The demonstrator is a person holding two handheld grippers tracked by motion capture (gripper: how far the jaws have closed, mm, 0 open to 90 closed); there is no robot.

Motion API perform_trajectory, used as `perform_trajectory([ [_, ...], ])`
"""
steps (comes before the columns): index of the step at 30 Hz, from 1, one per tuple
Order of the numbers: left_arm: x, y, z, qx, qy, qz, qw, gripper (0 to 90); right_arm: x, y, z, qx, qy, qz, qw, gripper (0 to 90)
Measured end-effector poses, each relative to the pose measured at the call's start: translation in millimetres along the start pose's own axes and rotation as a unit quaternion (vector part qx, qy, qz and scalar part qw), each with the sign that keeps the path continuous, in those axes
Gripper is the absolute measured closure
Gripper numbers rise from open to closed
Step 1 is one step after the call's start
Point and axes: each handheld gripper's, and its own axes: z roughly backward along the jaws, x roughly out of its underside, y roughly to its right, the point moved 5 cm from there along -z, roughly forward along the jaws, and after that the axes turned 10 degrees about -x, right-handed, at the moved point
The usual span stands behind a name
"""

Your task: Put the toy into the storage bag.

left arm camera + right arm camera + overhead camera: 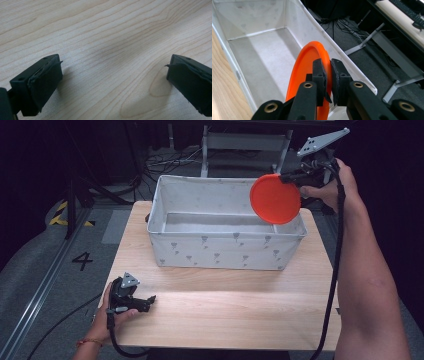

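My left tool point(148, 299) rests with jaws apart on the table point(225, 310), while my right tool point(295, 179), clamped on the orange plate point(275, 199) held on edge above the fabric bin's point(225, 251) right end, should lower it inside before letting go.

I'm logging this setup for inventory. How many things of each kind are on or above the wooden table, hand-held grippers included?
Round orange plastic plate: 1
White fabric storage box with grey print: 1
Black two-jaw grippers, left and right: 2
Total: 4
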Motion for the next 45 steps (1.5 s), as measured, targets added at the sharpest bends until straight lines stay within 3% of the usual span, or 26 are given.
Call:
perform_trajectory([
  [11, 0.1, 0.4, -0.1, -0.002, 0.002, 0.003, 1.0, 0.6, 23.8, 7.9, -29.6, -0.026, -0.025, 0.016, 0.9992, 82.5],
  [21, 0.1, 0.4, 0.0, -0.002, 0.002, 0.003, 1.0, 0.5, 42.7, 1.0, -50.0, -0.079, -0.043, 0.053, 0.9945, 82.4],
  [27, 0.2, 0.4, 0.0, -0.003, 0.002, 0.003, 1.0, 0.5, 56.6, -8.2, -61.2, -0.12, -0.09, 0.082, 0.9852, 82.5],
  [29, 0.2, 0.5, 0.0, -0.002, 0.002, 0.004, 1.0, 0.6, 58.0, -9.4, -61.8, -0.127, -0.093, 0.083, 0.9841, 82.5],
  [32, 0.2, 0.5, 0.0, -0.002, 0.002, 0.004, 1.0, 0.6, 62.6, -16.3, -64.0, -0.152, -0.123, 0.101, 0.9755, 82.5],
  [38, 0.2, 0.4, 0.0, -0.003, 0.002, 0.003, 1.0, 0.6, 62.2, -22.7, -65.8, -0.176, -0.144, 0.117, 0.9667, 82.3],
  [39, 0.2, 0.4, 0.0, -0.003, 0.002, 0.003, 1.0, 0.6, 62.2, -22.7, -65.8, -0.176, -0.144, 0.117, 0.9667, 82.3],
  [41, 0.1, 0.4, 0.0, -0.003, 0.002, 0.003, 1.0, 0.6, 63.9, -25.8, -69.8, -0.179, -0.17, 0.118, 0.9618, 82.2],
  [45, 0.1, 0.4, 0.0, -0.003, 0.002, 0.003, 1.0, 0.6, 65.1, -30.8, -76.9, -0.186, -0.191, 0.122, 0.9559, 82.0],
])
